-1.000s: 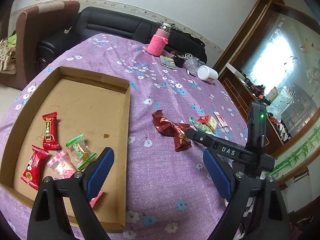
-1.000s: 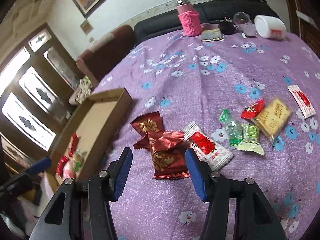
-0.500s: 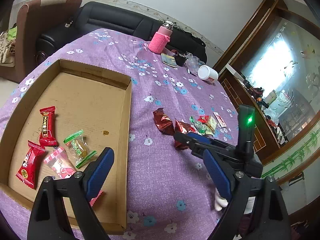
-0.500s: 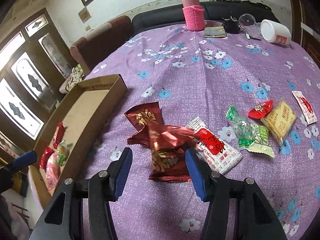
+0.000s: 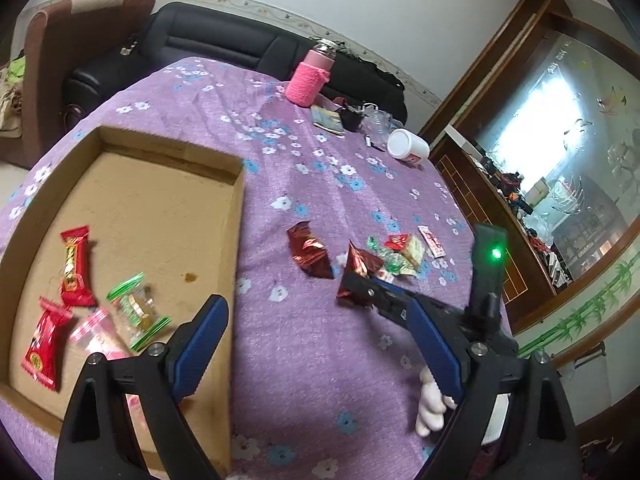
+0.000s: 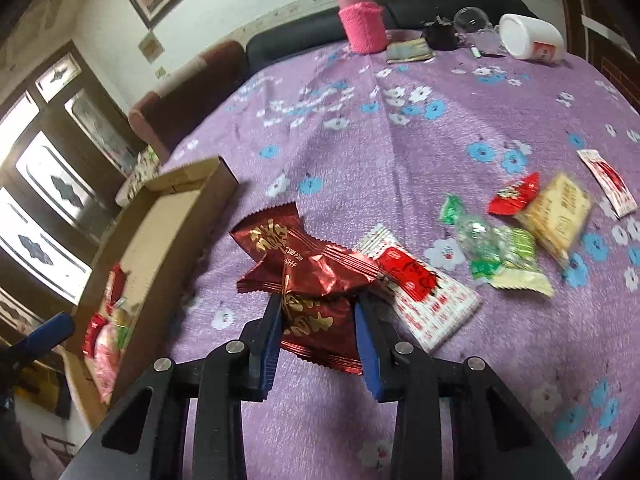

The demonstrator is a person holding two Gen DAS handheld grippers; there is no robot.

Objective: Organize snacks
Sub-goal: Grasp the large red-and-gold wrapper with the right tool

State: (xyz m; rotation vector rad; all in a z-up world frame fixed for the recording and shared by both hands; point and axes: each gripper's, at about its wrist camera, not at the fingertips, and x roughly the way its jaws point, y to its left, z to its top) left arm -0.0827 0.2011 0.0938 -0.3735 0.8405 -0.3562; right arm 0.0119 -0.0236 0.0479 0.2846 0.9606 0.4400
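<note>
Where a second earlier the right gripper [image 6: 316, 320] had hung spread above the loose snacks, its blue fingers [image 6: 270, 336] had now come in on the nearer dark red packet [image 6: 316, 300] and pinched it from both sides — a narrow hold, the foil bunching between the pads. In the left wrist view the same packet [image 5: 360, 272] appeared tilted up off the purple tablecloth [image 5: 304, 344] at the tips of that tool, so the grasp seemed made and a lift begun. That would put the task at the carrying stage for this piece: the next need was to bring it across to the cardboard tray [image 5: 236, 240], where four wrapped sweets already lay.

A second dark red packet [image 6: 268, 236] lay just beyond the held one, touching or overlapping it — which, I could not tell. A white-and-red sachet [image 6: 420, 292] lay just beside the right finger. The left gripper [image 5: 320, 344] hung wide open and empty, its left finger over the tray's near corner.
</note>
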